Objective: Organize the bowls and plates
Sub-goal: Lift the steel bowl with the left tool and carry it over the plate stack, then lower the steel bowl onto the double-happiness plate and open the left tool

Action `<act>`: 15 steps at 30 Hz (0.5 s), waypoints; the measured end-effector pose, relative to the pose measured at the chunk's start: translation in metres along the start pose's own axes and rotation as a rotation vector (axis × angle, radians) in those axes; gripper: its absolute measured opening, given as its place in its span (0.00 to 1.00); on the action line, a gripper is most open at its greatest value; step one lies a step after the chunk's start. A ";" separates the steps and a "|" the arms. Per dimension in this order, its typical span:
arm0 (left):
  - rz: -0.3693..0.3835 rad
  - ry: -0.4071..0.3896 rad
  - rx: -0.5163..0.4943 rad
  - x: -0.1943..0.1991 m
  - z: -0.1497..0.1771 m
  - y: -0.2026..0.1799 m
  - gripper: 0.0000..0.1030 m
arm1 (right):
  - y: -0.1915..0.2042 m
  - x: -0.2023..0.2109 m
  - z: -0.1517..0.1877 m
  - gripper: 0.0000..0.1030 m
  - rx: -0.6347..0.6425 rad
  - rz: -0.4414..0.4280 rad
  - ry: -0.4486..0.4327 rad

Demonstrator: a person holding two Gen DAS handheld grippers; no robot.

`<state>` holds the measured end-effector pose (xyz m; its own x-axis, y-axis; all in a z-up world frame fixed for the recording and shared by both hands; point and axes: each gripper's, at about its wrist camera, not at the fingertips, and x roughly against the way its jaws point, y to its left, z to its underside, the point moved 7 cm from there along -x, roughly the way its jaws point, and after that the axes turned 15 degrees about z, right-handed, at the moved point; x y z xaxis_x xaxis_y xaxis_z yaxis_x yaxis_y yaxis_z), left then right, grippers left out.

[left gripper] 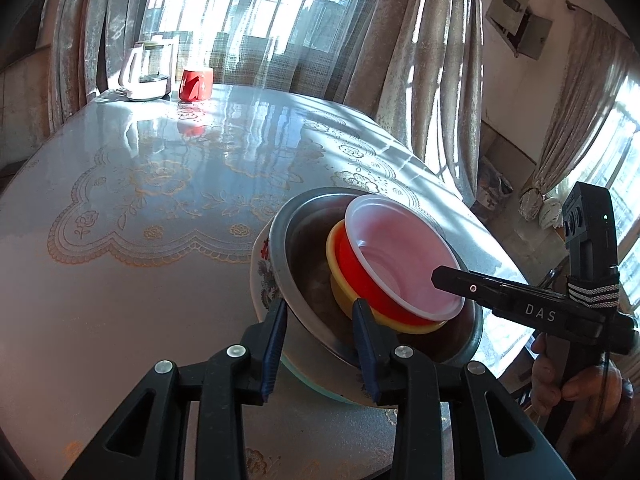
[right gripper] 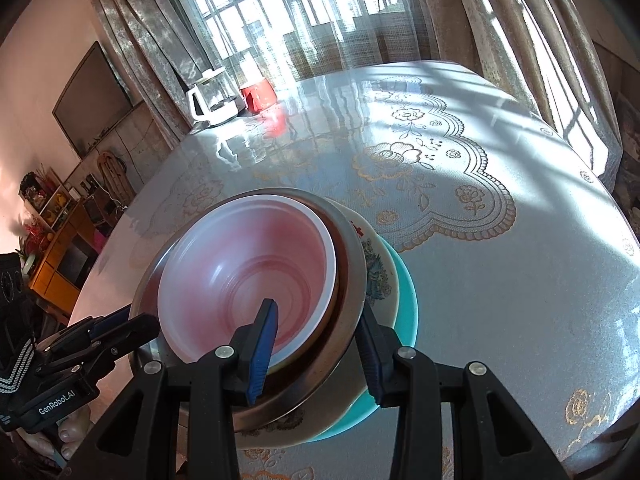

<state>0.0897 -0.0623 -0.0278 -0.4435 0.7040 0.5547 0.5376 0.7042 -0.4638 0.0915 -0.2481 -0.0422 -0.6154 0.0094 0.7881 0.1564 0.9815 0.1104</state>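
Standing at the far left edge of the table (left gripper: 120,280), well away from the stack of dishes, a white electric kettle (left gripper: 147,72) has a red mug (left gripper: 196,84) just beside it on its right. Between them and the stack lies open tablecloth with a gold floral lace pattern (left gripper: 132,216), with nothing in the way.

The stack sits at the table's near edge. At the bottom is a teal plate (right gripper: 406,300), then a floral ceramic bowl (left gripper: 262,276), then a stainless steel bowl (left gripper: 308,240). Nested inside the steel bowl are a yellow bowl (left gripper: 340,284), a red bowl (left gripper: 360,276) and, innermost, a white plastic bowl (left gripper: 400,252).

The left gripper (left gripper: 320,336) straddles the left side of the stack: one blue pad lies outside the floral bowl, the other inside the steel bowl, against the yellow one. Its jaws stand partly apart; whether the pads press on the rims I cannot tell.

The right gripper (right gripper: 320,356) straddles the stack's right side, one finger reaching inside the white bowl, the other outside the steel bowl's wall. Its jaws also stand partly apart, and a firm clamp cannot be told. A hand (left gripper: 560,376) holds that gripper's handle to the right of the stack.

Curtains (left gripper: 432,80) and a barred window (left gripper: 248,4) lie beyond the table.
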 end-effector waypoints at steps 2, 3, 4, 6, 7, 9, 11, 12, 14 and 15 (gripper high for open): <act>-0.003 -0.036 -0.004 0.007 -0.005 0.000 0.33 | -0.001 0.000 0.000 0.38 -0.006 -0.003 -0.002; 0.000 -0.046 -0.010 0.010 -0.008 -0.001 0.33 | -0.001 0.000 -0.001 0.38 -0.010 -0.002 -0.002; 0.001 -0.049 -0.018 0.011 -0.009 -0.002 0.33 | -0.001 0.000 -0.001 0.38 -0.015 -0.007 0.001; -0.008 -0.045 -0.032 0.009 -0.011 -0.004 0.33 | -0.001 0.001 0.000 0.38 -0.021 -0.012 0.003; -0.007 -0.038 -0.032 0.006 -0.011 -0.003 0.33 | -0.001 0.001 0.000 0.38 -0.020 -0.013 0.003; -0.002 -0.024 -0.028 0.001 -0.010 -0.003 0.33 | 0.000 0.002 0.001 0.38 -0.021 -0.015 0.002; -0.018 -0.026 -0.047 -0.002 -0.008 -0.005 0.33 | 0.000 0.003 0.002 0.38 -0.018 -0.011 0.000; -0.015 -0.023 -0.051 -0.002 -0.007 -0.006 0.33 | 0.000 0.003 0.002 0.38 -0.016 -0.009 -0.003; 0.001 -0.015 -0.042 -0.004 -0.005 -0.006 0.33 | 0.001 0.004 0.002 0.38 -0.007 -0.006 -0.014; 0.003 -0.013 -0.039 -0.005 -0.005 -0.007 0.33 | 0.000 0.004 0.001 0.36 -0.008 -0.003 -0.018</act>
<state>0.0919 -0.0708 -0.0241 -0.4509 0.7077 0.5439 0.5662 0.6979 -0.4386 0.0882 -0.2475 -0.0400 -0.6294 0.0098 0.7770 0.1607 0.9799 0.1178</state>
